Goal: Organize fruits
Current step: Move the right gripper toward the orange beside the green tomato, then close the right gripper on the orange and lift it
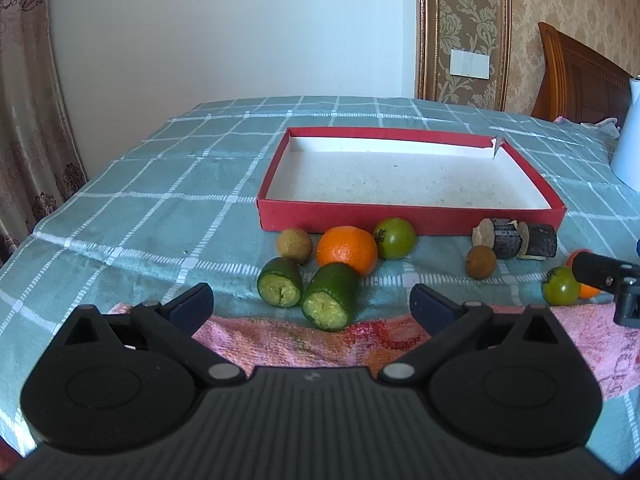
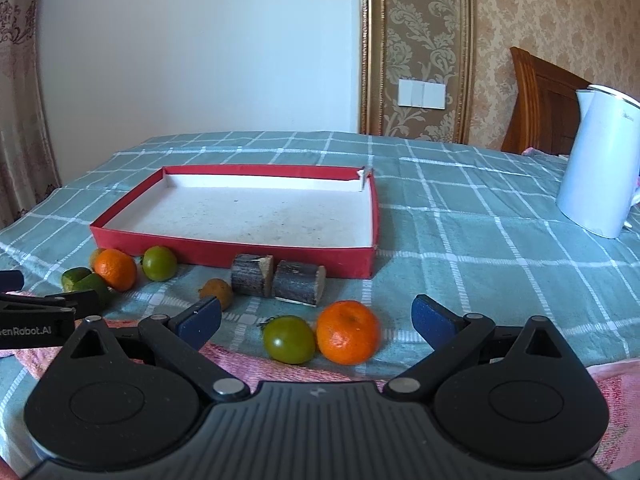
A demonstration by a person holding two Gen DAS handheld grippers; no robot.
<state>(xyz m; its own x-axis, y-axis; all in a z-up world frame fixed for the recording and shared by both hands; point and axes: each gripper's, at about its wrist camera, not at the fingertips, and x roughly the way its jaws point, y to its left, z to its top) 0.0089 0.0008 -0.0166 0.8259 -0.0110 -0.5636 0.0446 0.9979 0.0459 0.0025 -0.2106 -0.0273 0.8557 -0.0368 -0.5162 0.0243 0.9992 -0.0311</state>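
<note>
We see both claws wide open w/ nothing held: left claw (image 1: pixel 312 306) just behind cucumber piece (image 1: pixel 330 302), right claw (image 2: pixel 318 318) behind orange (image 2: pixel 347 331) & green tomato (image 2: pixel 289 339).

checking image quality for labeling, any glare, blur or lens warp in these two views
Left wrist view: sharp, soft daylight, dark fisheye corners; the shallow red cardboard box looks bowed. Right wrist view: equally sharp, no glare; the white plastic kettle leans from edge distortion.

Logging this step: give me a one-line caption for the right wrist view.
Open right gripper faces a green tomato and orange before the empty red tray.
</note>
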